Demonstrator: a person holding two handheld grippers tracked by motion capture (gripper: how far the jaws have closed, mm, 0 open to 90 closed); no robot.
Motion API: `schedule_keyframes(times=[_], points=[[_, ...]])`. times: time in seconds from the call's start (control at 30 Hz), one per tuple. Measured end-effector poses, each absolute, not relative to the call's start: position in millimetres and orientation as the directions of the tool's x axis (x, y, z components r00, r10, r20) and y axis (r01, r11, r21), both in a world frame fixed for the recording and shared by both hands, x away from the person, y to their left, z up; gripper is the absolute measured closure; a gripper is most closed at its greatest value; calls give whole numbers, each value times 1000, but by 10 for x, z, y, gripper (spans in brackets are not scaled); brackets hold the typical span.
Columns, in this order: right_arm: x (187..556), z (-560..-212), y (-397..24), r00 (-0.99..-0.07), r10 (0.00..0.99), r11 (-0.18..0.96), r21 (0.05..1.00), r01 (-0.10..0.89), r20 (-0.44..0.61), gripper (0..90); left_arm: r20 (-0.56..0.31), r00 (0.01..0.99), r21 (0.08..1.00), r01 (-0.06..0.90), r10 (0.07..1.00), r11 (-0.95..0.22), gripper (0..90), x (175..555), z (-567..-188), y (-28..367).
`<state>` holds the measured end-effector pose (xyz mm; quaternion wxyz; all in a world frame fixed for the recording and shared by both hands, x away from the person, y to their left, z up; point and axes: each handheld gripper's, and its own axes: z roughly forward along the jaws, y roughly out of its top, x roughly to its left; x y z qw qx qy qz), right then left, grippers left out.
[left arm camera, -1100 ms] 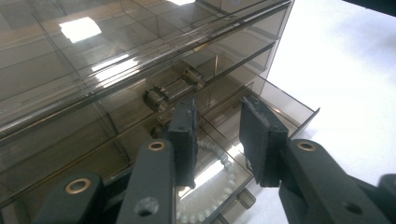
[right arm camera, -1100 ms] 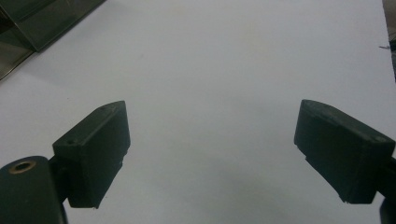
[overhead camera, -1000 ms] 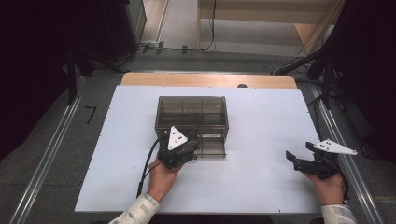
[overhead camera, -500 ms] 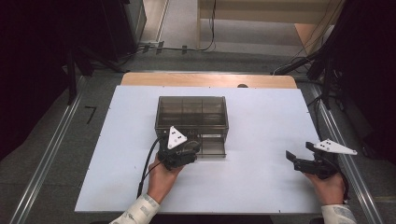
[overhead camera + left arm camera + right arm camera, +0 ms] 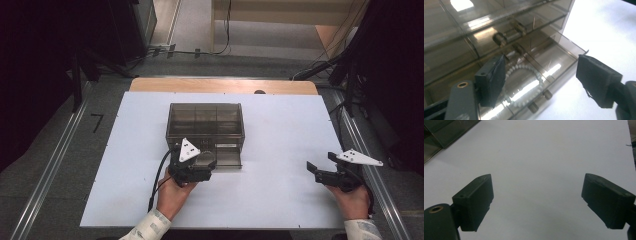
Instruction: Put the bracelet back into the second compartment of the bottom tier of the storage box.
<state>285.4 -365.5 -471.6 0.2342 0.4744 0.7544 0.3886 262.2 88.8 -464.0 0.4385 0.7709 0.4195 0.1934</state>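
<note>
A: At the near edge of the white table (image 5: 280, 200), a person holds two grippers. The right gripper (image 5: 320, 170) sits well off to the side, jaws spread wide over bare tabletop, holding nothing.

B: And the left one?

A: The left gripper (image 5: 200, 167) hangs just in front of the smoky plastic drawer box (image 5: 205, 120), jaws released and straddling the lower drawer (image 5: 554, 65), which stands pulled out toward the person.

B: What is in that drawer?

A: A white bead bracelet (image 5: 522, 82), lying flat on the drawer floor as a loose ring, between the two jaws in the left gripper view. Nothing grips it.

B: And further back?

A: The upper drawers, shut, with small knobs (image 5: 500, 38) on their fronts. Through the tinted walls they look empty, though glare hides parts of them.

B: What could go wrong here?

A: The bracelet lies low inside the drawer, so jaws closing from this height would likely miss the beads or catch the drawer's front wall. A pinch on one side of the ring could let it slide away. The box also looks light: a push on the open drawer might shove the whole thing backward across the table, or slam the drawer shut on the bracelet
</note>
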Motion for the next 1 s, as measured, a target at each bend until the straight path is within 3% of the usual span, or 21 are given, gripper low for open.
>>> schedule_keyframes(times=[0.23,0.73,1.0], points=[[2849,-4713,-3657,-439,898,245,809,535,18,91,-77,568,836,484,819,-257,145,2565,-4646,977],[2844,-4712,-3661,-438,899,243,809,534,19,91,-67,532,837,490,844,-243,102,2507,-4645,1079],[2843,-4712,-3659,-439,898,245,809,535,18,91,-69,499,846,489,864,-215,25,2479,-4645,1185]])
